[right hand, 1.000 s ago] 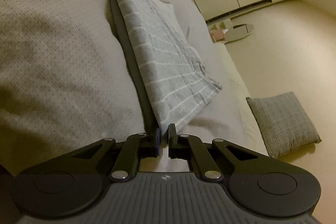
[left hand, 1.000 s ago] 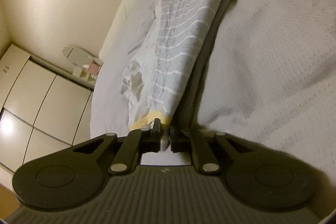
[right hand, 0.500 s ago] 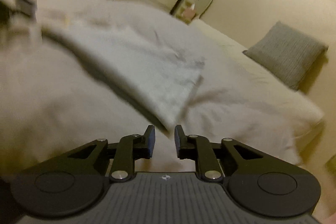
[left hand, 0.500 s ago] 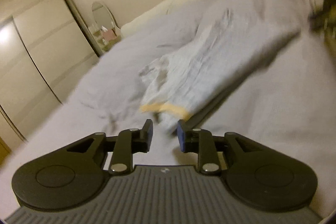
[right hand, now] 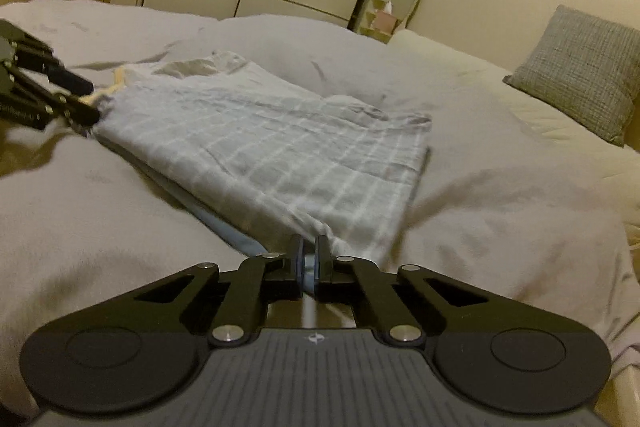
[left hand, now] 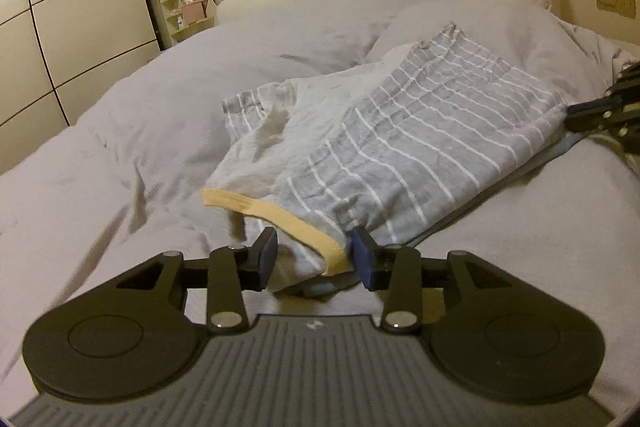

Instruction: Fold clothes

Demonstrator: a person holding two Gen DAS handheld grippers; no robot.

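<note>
Left fingers wide apart around the striped garment's yellow band; right fingers apparently clamped on its corner.

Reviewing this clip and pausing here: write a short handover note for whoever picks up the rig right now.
Left claw: open, straddling the yellow-trimmed end of the striped garment, not gripping.
Right claw: shut on the striped garment's opposite corner.
The garment lies on the grey duvet, doubled lengthwise, with a pale blue layer showing under its near edge.
Done: first lengthwise fold appears laid.
Left: probably close the left claw on the trim end, then fold end to end and smooth.
</note>
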